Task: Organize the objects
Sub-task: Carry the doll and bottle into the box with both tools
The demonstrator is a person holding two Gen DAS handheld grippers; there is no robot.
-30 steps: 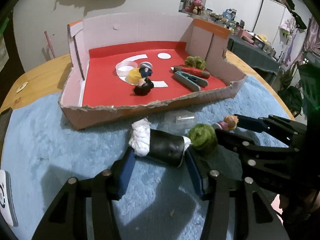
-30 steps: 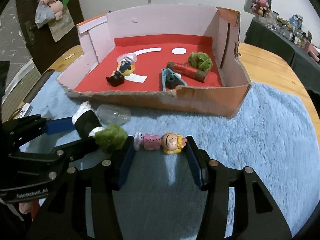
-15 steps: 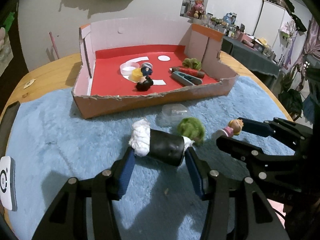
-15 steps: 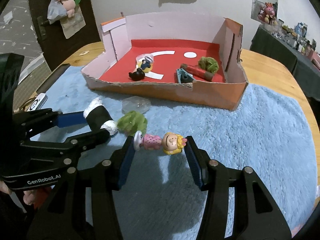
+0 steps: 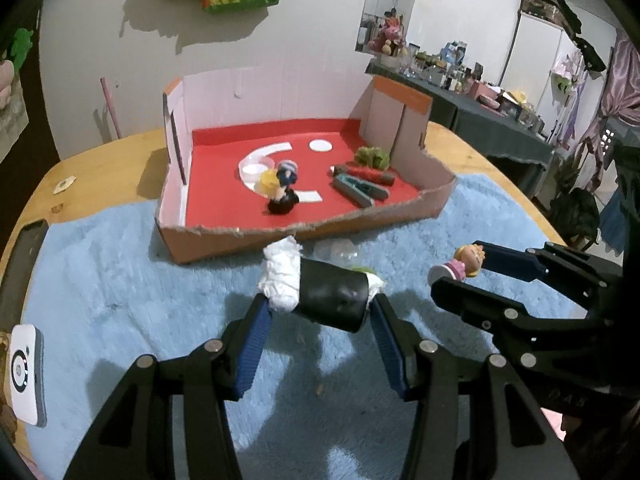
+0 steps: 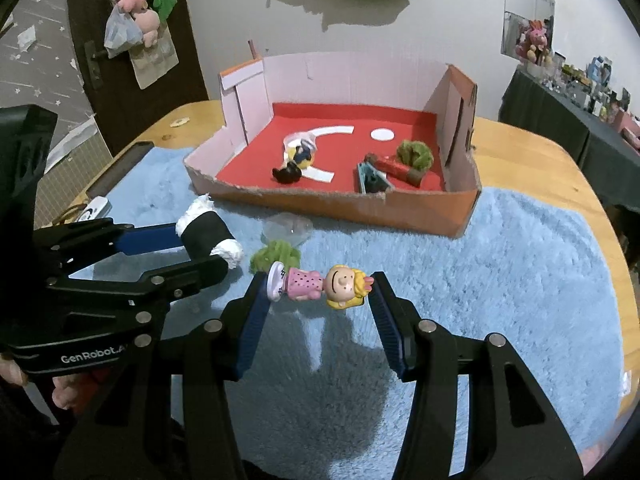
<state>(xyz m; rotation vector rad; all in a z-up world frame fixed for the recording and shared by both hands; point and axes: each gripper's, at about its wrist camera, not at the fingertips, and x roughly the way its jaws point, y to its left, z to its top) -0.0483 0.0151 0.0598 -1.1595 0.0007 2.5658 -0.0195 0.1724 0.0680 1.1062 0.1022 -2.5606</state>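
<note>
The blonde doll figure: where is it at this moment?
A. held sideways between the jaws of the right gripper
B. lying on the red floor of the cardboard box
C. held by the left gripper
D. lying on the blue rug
A: the blonde doll figure hangs sideways in the right gripper, above the blue rug.

— What's different from a second ago?

— I've lifted both loads off the blue rug (image 6: 500,264). The black tube with white paper ends (image 5: 324,290), clamped in my left hand-held gripper (image 5: 318,314), was lying on the rug; now it hangs above it. Same for the blonde doll (image 6: 320,282) in my right hand-held gripper (image 6: 318,294).

— And the green tuft?

— The green tuft (image 6: 276,256) sat against the tube's end; now it lies on the rug, below and apart. The cardboard box (image 6: 400,210) looks farther off.
</note>
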